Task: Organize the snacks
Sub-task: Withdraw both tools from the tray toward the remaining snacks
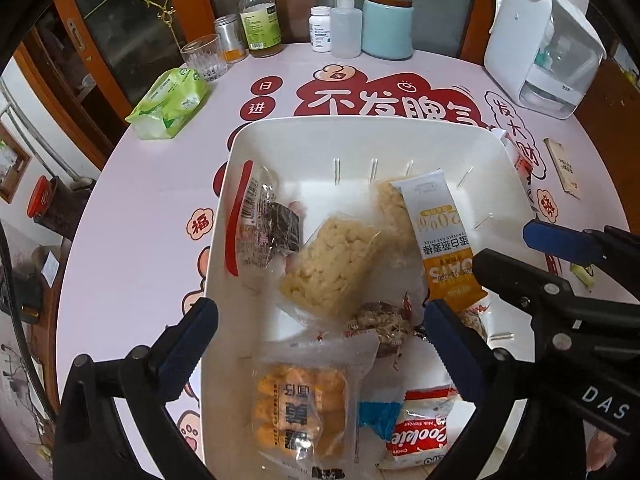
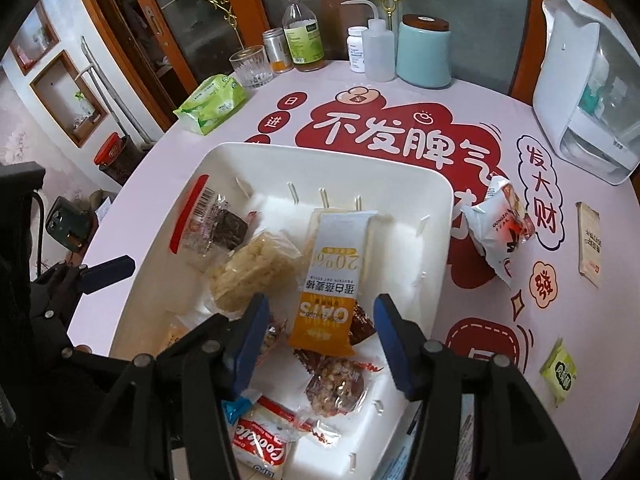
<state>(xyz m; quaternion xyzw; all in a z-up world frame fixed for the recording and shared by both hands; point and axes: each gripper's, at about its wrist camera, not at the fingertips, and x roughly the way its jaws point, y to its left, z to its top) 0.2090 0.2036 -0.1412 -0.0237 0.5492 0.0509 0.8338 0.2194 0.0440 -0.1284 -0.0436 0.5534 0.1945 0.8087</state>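
Two grippers hang over a white bin [image 2: 404, 176] of snacks, both with jaws spread wide and nothing between them. The right gripper [image 2: 320, 340] stands above the near end of an oat bar [image 2: 334, 276], its blue pads either side of the orange band printed "OATS"; the white upper half of that wrapper reads "20%" above a line of Chinese characters. The left gripper [image 1: 320, 344] straddles the bin's left wall, one finger outside it, above a clear pack of golden biscuits [image 1: 300, 404] with bold Chinese characters. Beside that pack lies a red-and-white packet [image 1: 420, 432] lettered "Cookie", with "Milk Flavour" in small print. Also in the bin are a puffed-rice cake [image 1: 328, 268] in clear film, a brown nut cluster [image 2: 338, 386], and a dark bar [image 1: 286, 228] in a clear wrapper with a barcode, leaning on the left wall. Outside the bin, on the table [image 2: 360, 80], a white snack pouch [image 2: 500, 228] lies just beside the right rim, a small green packet [image 2: 560, 372] lies nearer the table's edge, and a beige sachet [image 2: 588, 240] lies further right. The tablecloth carries large white characters "不发脾气" on red and "发大财" in a bubble. A green tissue pack [image 1: 172, 104], bottles and a blue jar [image 1: 387, 26] stand at the far edge.
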